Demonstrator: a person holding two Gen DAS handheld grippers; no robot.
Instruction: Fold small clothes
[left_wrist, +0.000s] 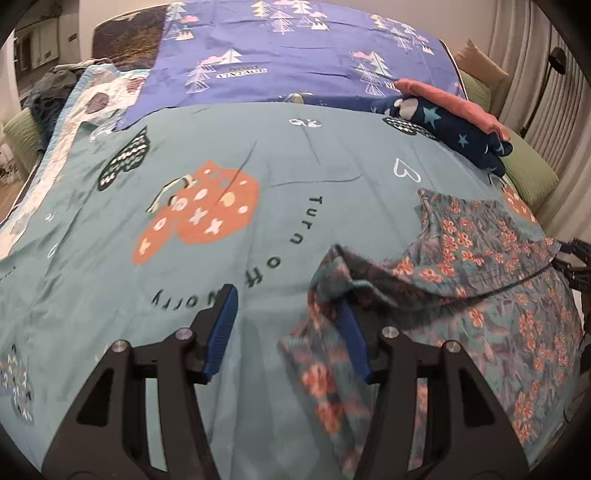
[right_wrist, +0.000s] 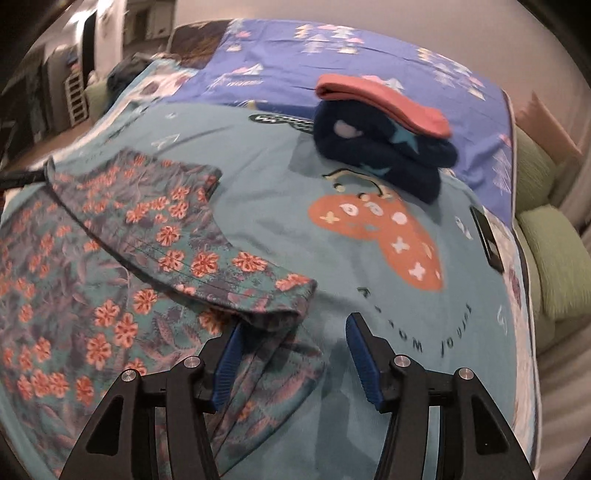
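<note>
My left gripper (left_wrist: 288, 328) and right gripper (right_wrist: 293, 356) both stand released, ribbed blue pads clear of the thin floral garment (right_wrist: 122, 258). It lies half-folded on the teal printed bedsheet (left_wrist: 277, 155), spreading toward nine o'clock in my right view. Its blurred corner drapes over my left gripper's right pad, and folded clothes (right_wrist: 384, 147) sit at one o'clock.

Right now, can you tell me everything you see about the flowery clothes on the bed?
The flowery garment is thin, soft-looking teal cloth printed with orange-pink blossoms and dark leaves. It lies on the teal bedsheet, its upper part folded over the rest and a stitched hem showing along that flap. Both open grippers sit at its edges, and some cloth drapes over one left gripper finger.
</note>
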